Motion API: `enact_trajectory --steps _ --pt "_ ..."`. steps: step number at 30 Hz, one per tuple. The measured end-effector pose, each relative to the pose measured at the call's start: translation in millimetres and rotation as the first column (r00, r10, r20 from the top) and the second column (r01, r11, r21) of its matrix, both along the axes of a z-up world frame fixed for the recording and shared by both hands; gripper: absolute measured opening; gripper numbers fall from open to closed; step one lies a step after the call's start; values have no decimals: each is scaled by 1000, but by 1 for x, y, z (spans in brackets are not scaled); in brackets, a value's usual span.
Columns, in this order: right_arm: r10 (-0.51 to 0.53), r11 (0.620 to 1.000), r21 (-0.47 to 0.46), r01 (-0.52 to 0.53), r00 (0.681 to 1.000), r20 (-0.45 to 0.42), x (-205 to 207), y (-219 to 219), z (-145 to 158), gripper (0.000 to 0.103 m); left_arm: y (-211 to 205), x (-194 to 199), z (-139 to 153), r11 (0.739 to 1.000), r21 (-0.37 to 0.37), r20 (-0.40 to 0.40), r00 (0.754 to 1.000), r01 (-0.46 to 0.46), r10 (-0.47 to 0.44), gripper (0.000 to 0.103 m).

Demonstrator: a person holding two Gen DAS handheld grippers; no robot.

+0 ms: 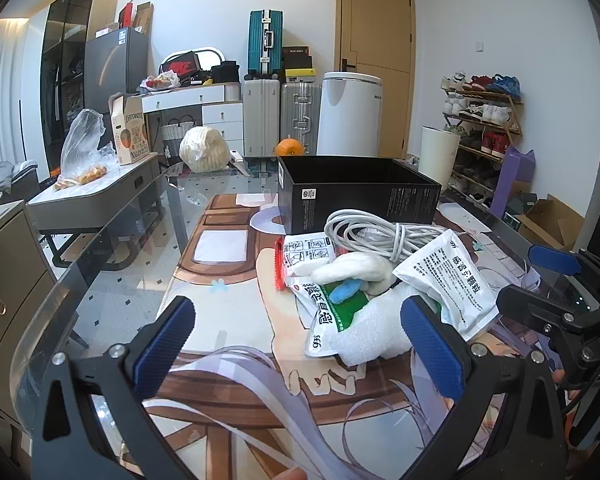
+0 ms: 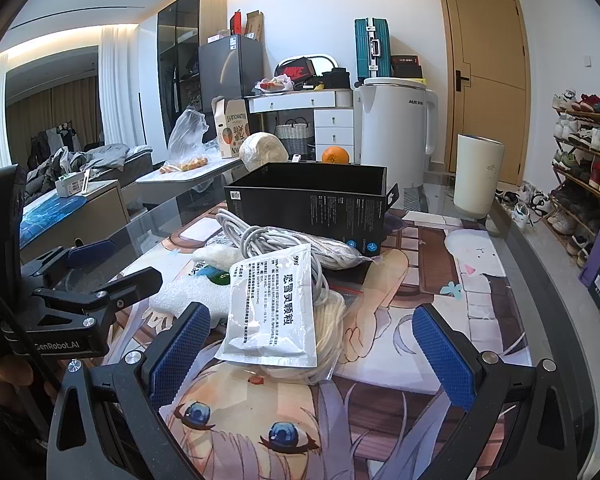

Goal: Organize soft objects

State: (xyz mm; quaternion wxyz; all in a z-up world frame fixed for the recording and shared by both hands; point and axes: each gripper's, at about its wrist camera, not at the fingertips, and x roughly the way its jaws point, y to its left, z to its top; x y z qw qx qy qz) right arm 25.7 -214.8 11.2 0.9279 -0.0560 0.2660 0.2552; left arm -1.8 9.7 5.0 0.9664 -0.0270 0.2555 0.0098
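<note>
Cable coil (image 1: 374, 232) lies between box (image 1: 356, 196) and sachets (image 1: 454, 280).

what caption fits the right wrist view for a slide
Open right gripper faces a white medicine sachet atop coiled white cable, before an open black cardboard box.

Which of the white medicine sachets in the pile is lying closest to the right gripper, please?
The plain white sachet with black text, lying on top just before the open right gripper. The green-printed sachet and the red-edged one sit farther left.

A white sachet (image 2: 270, 312) lies on coiled cable (image 2: 260, 240) before the black box (image 2: 308, 204), right gripper (image 2: 312, 356) spread wide.
</note>
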Motion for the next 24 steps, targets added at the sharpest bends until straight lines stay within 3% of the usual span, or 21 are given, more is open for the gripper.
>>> enact_trajectory --steps 24 --pt "-1 1000 -1 1 1000 -4 2 -2 1 103 2 3 1 1000 1 0 1000 0 0 103"
